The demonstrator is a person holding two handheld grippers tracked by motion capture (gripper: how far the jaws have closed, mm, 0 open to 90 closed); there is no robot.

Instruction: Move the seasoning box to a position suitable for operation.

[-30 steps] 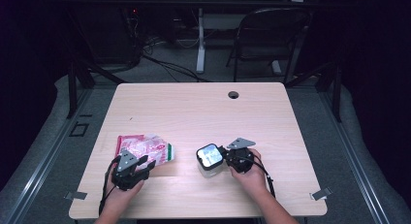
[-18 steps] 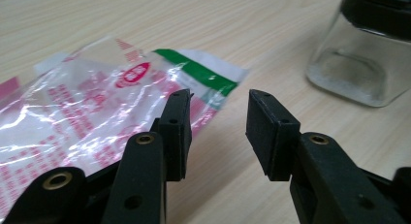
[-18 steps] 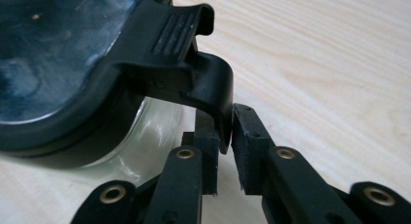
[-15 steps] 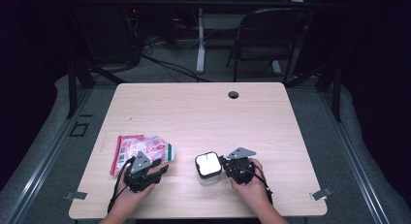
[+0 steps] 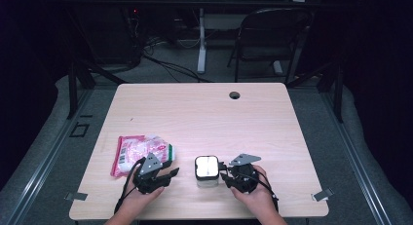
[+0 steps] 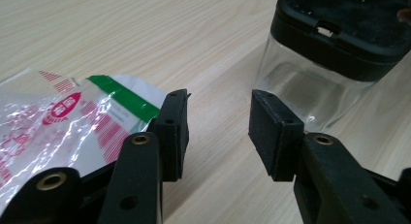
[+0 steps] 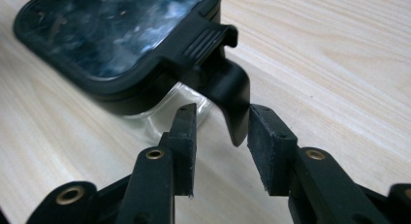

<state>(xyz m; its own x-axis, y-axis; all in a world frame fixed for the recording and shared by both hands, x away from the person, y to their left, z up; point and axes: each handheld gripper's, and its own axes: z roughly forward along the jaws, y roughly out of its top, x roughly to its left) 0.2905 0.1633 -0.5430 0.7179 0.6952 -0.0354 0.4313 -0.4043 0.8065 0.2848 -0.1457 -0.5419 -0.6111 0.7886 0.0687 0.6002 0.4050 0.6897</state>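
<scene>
Container (image 5: 206, 169), clear-walled with a black lid, is our landmark, standing upright near the front edge of the desk (image 5: 204, 113). Our right hand-held gripper (image 5: 225, 172) sits just to its right; its jaws have just been opening and now stand about half apart, with the lid's black latch tab (image 7: 231, 90) hanging between the pads without being pinched. In the right gripper view we see the lid's glossy top (image 7: 116, 25) up close. Our left hand-held gripper (image 5: 168, 172) lies on the container's other side, a little apart from it, jaws about half open and holding nothing, bare wood between the pads. Farther left of the container, just beside that gripper's left jaw, a crinkled clear packet (image 6: 58, 122) with red print and a green strip lies flat on the desk.
</scene>
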